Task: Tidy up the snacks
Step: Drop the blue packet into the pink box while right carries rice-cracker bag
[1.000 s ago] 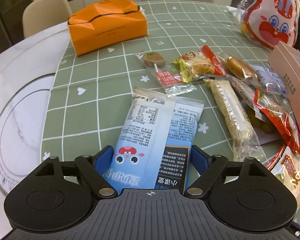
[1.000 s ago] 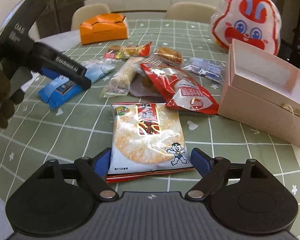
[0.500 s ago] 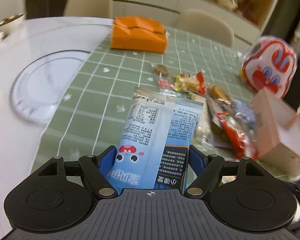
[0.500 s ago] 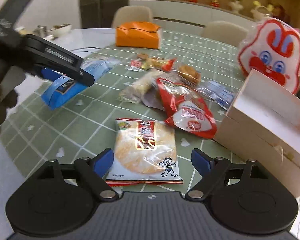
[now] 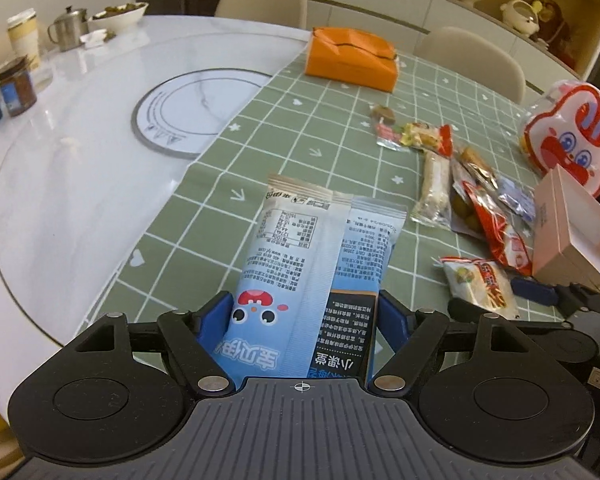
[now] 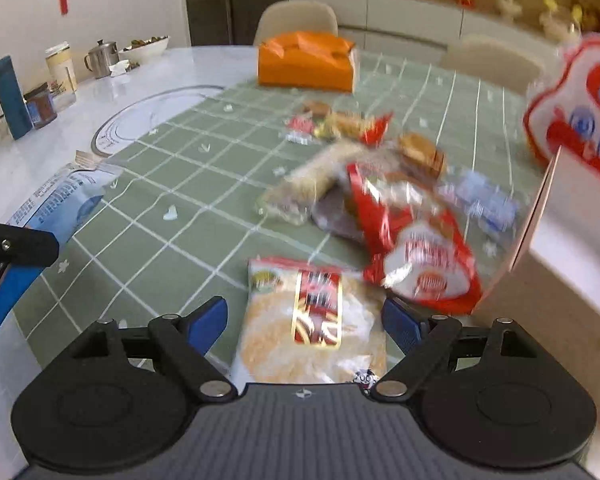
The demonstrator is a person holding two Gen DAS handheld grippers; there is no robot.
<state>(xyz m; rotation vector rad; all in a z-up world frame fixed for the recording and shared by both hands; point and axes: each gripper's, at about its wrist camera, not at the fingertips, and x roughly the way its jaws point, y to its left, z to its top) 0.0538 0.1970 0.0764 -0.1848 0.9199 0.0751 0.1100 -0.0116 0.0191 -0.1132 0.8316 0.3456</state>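
Two light-blue snack packets (image 5: 300, 248) stand up between the fingers of my left gripper (image 5: 304, 308), which is shut on them and holds them above the green checked tablecloth (image 5: 300, 132). In the right wrist view that gripper (image 6: 20, 248) hangs at the left edge with the blue packets (image 6: 56, 204). My right gripper (image 6: 302, 312) is open, low over the cloth. A rice-cracker packet (image 6: 312, 328) lies flat between its fingers, with a gap at the left finger. The same packet (image 5: 476, 284) shows in the left wrist view.
An open pink box (image 6: 572, 248) stands right of the cracker packet. A red packet (image 6: 420, 264) and several small snacks lie beyond. An orange tissue box (image 5: 350, 58) and a rabbit-face bag (image 5: 568, 136) sit further back. Jars and cups (image 5: 18, 84) stand far left on the white table.
My left gripper has risen and drawn back to the left with the blue packets lifted off the cloth. My right gripper has edged closer over the rice-cracker packet and rolled slightly.
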